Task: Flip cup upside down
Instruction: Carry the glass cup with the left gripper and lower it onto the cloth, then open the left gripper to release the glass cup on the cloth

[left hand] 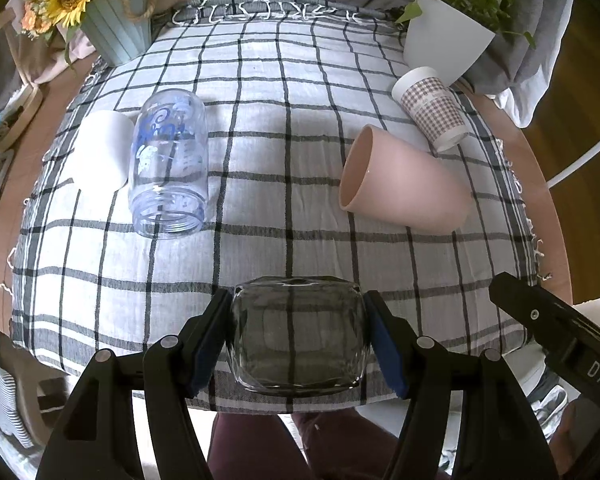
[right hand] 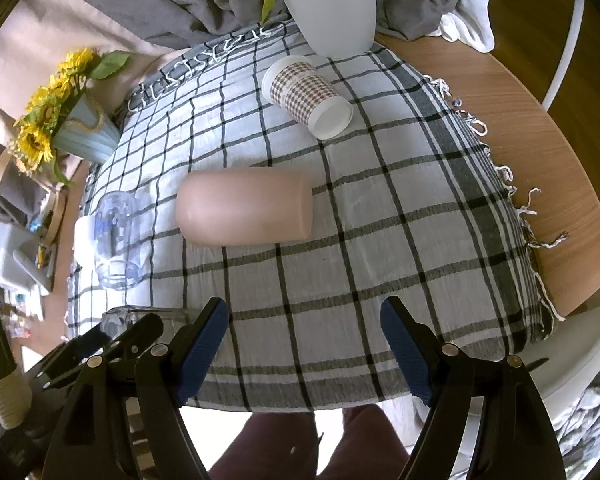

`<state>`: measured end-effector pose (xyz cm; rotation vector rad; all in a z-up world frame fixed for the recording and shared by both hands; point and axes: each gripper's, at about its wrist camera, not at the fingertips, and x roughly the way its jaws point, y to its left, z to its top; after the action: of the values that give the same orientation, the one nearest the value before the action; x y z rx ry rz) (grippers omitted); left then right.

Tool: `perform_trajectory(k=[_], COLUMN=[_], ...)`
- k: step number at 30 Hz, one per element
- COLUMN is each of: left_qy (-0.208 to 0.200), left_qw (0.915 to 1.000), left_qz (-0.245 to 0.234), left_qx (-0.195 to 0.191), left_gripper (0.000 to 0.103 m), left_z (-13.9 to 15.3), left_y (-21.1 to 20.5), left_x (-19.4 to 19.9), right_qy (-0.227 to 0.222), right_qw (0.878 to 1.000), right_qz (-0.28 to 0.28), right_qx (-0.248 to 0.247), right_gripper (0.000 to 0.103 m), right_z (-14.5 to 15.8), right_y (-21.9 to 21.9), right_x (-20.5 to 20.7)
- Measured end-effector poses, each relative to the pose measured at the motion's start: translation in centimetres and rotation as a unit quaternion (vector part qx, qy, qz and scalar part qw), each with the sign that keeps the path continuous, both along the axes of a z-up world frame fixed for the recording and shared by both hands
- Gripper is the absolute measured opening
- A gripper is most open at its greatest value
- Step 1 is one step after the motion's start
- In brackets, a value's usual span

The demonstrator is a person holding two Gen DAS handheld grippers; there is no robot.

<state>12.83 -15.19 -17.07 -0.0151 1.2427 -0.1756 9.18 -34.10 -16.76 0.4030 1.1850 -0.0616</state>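
My left gripper [left hand: 298, 336] is shut on a smoky clear glass cup [left hand: 298, 334], holding it by its sides over the near edge of the checked cloth [left hand: 260, 120]. The glass also shows at the lower left of the right wrist view [right hand: 140, 314]. My right gripper [right hand: 304, 344] is open and empty above the cloth's near edge. A pink cup [left hand: 404, 184] [right hand: 244, 208] lies on its side mid-table. A checked paper cup [left hand: 432, 108] [right hand: 308, 96] lies on its side further back. A clear printed jar [left hand: 168, 168] [right hand: 116, 236] lies on its side next to a white cup [left hand: 100, 156].
A white plant pot [left hand: 444, 32] [right hand: 332, 4] stands at the back right. A blue pot of sunflowers [left hand: 116, 24] [right hand: 80, 132] stands at the back left. Bare wooden tabletop [right hand: 540, 140] borders the cloth on the right. Grey fabric is heaped behind.
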Motion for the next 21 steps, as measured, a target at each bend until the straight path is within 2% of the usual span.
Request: perform_trajectory(k=[5,8,17,21], left_qy=[0.001,0.005,-0.005,-0.016], left_qw=[0.9998,0.9997,0.9997,0.9994], left_qz=[0.001,0.001,0.013,0.015], left_qx=[-0.019,-0.026,-0.021,-0.028], left_gripper=[0.067,0.073,0.076,0.081], left_z=[-0.10,-0.23,-0.15,0.46], left_y=[0.09,0.04,0.27,0.42], left_x=[0.23,0.36,0.00,-0.50], right_qy=[0.002,0.002,-0.004,-0.010], right_qw=[1.000,1.000,1.000,1.000], right_qz=[-0.003,-0.001,0.005,0.007], right_qx=[0.000,0.000,-0.002,-0.005], right_gripper=[0.079,0.079,0.079,0.080], right_z=[0.01,0.02,0.27,0.68], right_y=[0.00,-0.10,0.22,0.31], right_x=[-0.18,-0.12,-0.63,-0.68])
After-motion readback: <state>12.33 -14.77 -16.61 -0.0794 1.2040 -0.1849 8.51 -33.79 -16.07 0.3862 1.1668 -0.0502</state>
